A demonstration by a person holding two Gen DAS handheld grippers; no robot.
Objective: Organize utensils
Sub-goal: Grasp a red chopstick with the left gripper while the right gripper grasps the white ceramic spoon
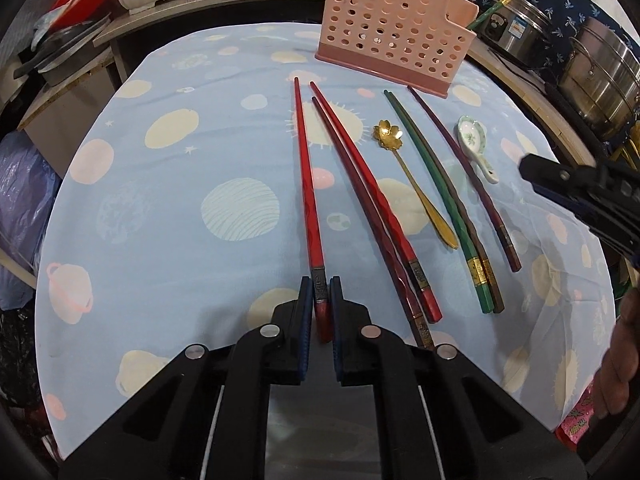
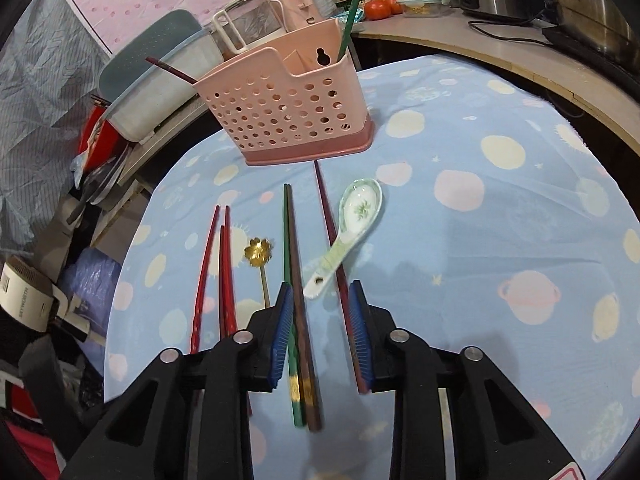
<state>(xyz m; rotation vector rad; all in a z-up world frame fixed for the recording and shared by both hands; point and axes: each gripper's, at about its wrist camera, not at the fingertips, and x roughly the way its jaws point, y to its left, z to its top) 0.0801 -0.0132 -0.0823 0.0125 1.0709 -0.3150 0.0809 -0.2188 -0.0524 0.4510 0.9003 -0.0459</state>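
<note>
My left gripper is clamped on the end of a red chopstick lying on the tablecloth. My right gripper hangs with its jaws apart over the loose chopsticks. The pink basket holds a green chopstick and a dark chopstick.

Both wrist views share holder.

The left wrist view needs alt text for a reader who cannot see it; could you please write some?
The left gripper closes around the near end of a bright red chopstick lying on a blue planet-print tablecloth. To its right lie more chopsticks, a gold flower spoon and a ceramic spoon, before a pink utensil holder.
</note>
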